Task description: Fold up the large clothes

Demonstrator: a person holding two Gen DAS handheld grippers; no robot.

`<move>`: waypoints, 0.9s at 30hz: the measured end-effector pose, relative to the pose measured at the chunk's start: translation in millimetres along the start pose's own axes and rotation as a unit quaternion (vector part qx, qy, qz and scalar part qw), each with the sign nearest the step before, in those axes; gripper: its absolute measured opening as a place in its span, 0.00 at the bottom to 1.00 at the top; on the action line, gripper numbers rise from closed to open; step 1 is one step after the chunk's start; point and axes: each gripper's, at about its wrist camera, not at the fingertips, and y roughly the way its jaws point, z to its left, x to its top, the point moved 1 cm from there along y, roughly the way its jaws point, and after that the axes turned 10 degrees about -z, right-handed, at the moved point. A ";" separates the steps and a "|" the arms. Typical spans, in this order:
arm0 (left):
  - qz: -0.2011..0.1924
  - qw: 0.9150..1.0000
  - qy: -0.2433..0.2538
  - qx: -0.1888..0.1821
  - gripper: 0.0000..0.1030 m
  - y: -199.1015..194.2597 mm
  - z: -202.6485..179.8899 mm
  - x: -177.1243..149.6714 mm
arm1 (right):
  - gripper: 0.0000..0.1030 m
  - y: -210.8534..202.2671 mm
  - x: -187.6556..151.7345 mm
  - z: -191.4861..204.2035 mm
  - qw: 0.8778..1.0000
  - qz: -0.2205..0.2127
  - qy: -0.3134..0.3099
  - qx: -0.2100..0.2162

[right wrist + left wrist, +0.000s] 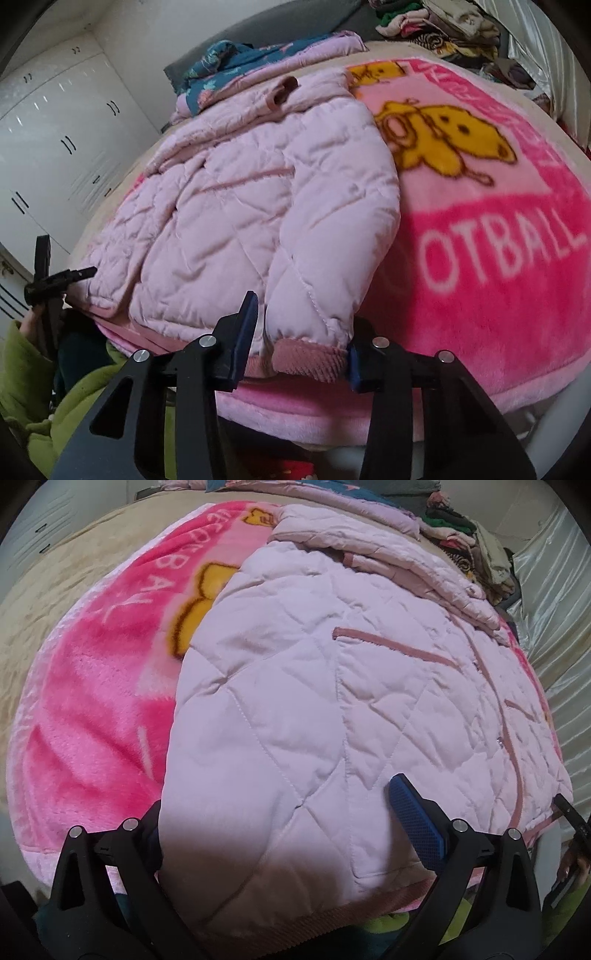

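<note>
A pale pink quilted jacket [314,686] lies on a bright pink blanket [92,709] on the bed, sleeves folded in. My left gripper [273,812] is open; its jaws straddle the jacket's near hem corner, one blue pad [413,823] on top of the fabric and the other finger hidden under the edge. In the right wrist view the jacket [240,221] fills the middle. My right gripper [299,339] is open around the ribbed hem [306,360] at the jacket's near right corner, its blue pads either side. The left gripper [59,280] shows at the far left.
The pink blanket [480,258] with a yellow cartoon and "FOOTBALL" lettering covers the bed. A folded pink and teal quilt [258,70] lies at the head. A pile of clothes [436,26] sits at the far corner. White wardrobes [55,129] stand at left. A green sleeve [55,398] is near.
</note>
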 end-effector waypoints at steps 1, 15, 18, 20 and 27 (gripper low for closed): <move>-0.002 1.000 0.000 -0.002 0.88 -0.7 -0.7 -0.2 | 0.46 2.2 -2.5 -0.5 1.000 0.006 -0.001 0.001; -0.046 0.998 0.028 0.019 0.29 -21.2 -11.9 -7.6 | 0.19 -6.7 7.2 5.3 0.999 -0.046 0.005 0.008; -0.062 0.997 0.035 0.015 0.24 -29.4 -14.0 -5.5 | 0.18 -17.2 22.9 14.1 0.997 -0.075 -0.005 0.016; -0.074 0.997 0.038 0.010 0.20 -36.3 -14.9 -1.5 | 0.18 -22.4 33.5 18.6 0.996 -0.091 -0.007 0.022; -0.108 0.993 0.042 -0.002 0.16 -52.0 -20.5 15.4 | 0.18 -31.7 71.1 32.0 0.989 -0.141 -0.011 0.030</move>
